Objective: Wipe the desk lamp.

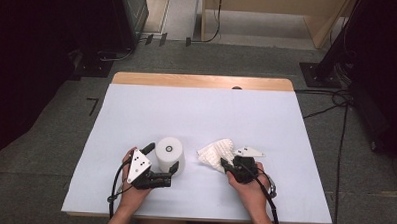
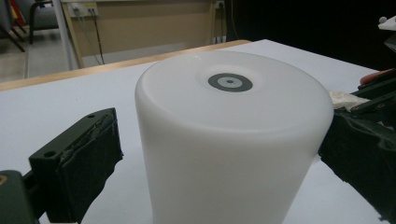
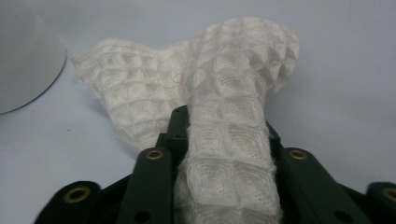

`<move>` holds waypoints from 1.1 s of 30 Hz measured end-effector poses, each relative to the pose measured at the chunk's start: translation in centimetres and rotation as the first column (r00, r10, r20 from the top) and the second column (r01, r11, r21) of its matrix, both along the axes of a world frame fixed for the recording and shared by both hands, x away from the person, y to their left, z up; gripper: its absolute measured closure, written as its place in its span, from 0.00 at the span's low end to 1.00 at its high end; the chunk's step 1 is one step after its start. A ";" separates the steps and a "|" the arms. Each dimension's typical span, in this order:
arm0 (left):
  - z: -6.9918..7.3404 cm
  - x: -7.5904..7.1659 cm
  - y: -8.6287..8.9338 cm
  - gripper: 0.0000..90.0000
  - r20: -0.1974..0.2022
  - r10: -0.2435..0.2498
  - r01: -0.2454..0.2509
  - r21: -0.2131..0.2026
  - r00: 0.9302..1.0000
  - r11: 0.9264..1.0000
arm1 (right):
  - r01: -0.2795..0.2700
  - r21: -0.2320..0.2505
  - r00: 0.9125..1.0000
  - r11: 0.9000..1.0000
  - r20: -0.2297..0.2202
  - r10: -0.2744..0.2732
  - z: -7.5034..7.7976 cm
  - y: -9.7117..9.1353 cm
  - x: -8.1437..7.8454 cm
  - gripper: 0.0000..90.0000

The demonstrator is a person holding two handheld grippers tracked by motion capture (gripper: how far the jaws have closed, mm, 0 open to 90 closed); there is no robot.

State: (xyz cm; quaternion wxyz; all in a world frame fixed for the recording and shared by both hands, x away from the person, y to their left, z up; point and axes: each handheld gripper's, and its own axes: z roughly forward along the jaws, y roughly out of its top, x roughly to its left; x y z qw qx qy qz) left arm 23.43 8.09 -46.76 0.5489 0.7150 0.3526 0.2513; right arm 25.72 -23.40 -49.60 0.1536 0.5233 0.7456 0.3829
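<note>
White waffle-weave cloth (image 3: 229,140) lies crumpled on the pale bench (image 1: 286,125), just to the right of an upright white cylinder (image 1: 169,153), and a fold of it is already pinched between the jaws of the right tongs (image 1: 226,165); in the right gripper view a ridge of the fabric runs up between the two black jaws, bunched tight, so these tongs are clamped narrow on the cloth. It looks light, limp and soft, with a textured weave that should give good friction; it will drape and trail when lifted, so a grip on a gathered fold or a corner seems best, and a loose edge may drag across the bench. The left tongs (image 1: 160,165) straddle the cylinder, one jaw on either side of its wall; the left gripper view leaves it unclear whether the pads press on it, so I cannot tell their state. Smooth and stiff, probably plastic, the cylinder could slip unless held squarely across its middle.
</note>
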 end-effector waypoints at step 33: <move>0.7 1.0 -3.1 0.10 -0.091 -0.042 0.046 0.046 0.995 0.998 | -0.246 0.127 0.949 0.961 0.235 0.212 3.3 6.3 -1.9 0.84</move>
